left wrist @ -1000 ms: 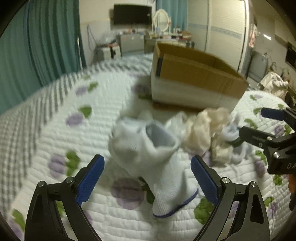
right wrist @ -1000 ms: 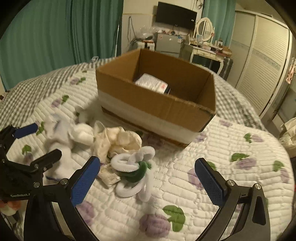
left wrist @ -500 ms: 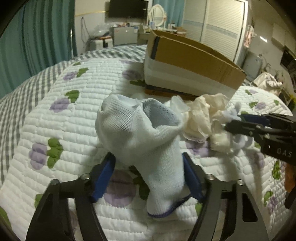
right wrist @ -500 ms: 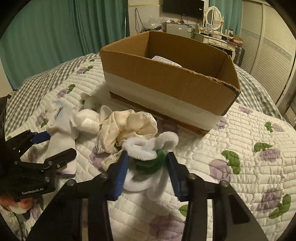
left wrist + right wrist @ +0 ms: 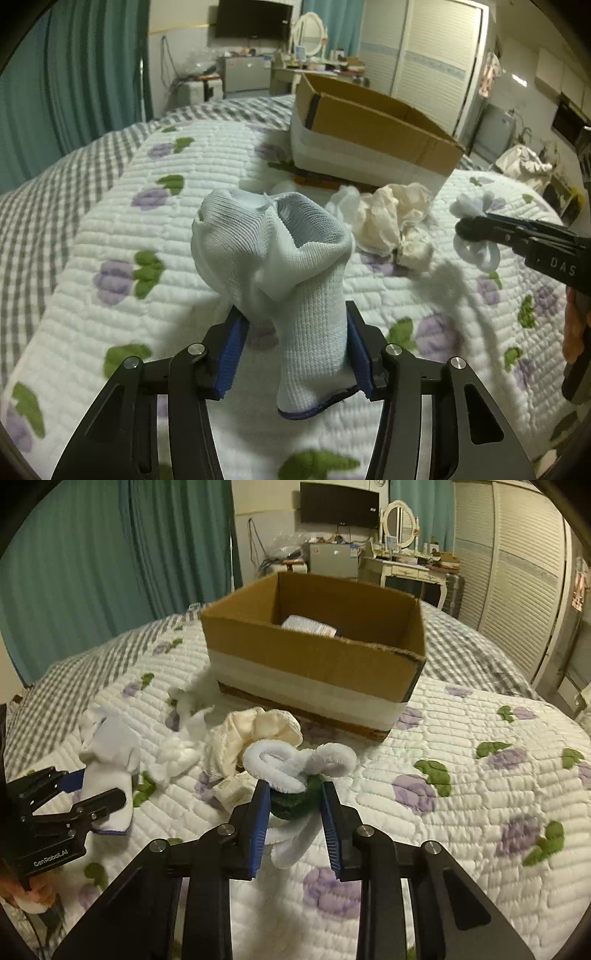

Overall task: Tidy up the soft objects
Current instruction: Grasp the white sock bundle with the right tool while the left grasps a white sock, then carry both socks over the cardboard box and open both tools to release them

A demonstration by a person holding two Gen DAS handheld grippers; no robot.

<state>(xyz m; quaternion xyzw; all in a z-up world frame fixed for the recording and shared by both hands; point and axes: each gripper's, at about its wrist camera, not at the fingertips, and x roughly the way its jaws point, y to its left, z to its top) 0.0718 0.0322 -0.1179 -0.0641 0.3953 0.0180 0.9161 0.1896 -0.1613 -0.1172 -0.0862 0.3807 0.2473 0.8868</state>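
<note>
Left wrist view, item 1: left gripper (image 5: pixel 295 352), 2 blue-padded fingers (image 5: pixel 231 349) closing on a pale blue-white sock (image 5: pixel 291 280); both pads press its lower leg. The sock stands raised off the quilt (image 5: pixel 110 206), open cuff uppermost, dark-trimmed end hanging below the pads.

Right wrist view, item 2: right gripper (image 5: pixel 295 821), jaws closing and nearly together, pads squeezing a dark green and white fluffy bundle (image 5: pixel 295 771). White loops bulge above the pads; a white tail hangs down between the fingers.

Item 3: cream ruffled cloth (image 5: pixel 255 734), lying on the quilt just behind the bundle, touching it.

Item 4: small white fluffy scraps (image 5: pixel 173 757), loose on the quilt between the sock and the cream cloth.

Item 5: cardboard box (image 5: pixel 314 661), open-topped, white band around its lower wall, resting on the quilt beyond the pile. 1 white folded item (image 5: pixel 308 625) lies inside.

Item 6: teal curtains (image 5: pixel 92 572), background.
</note>
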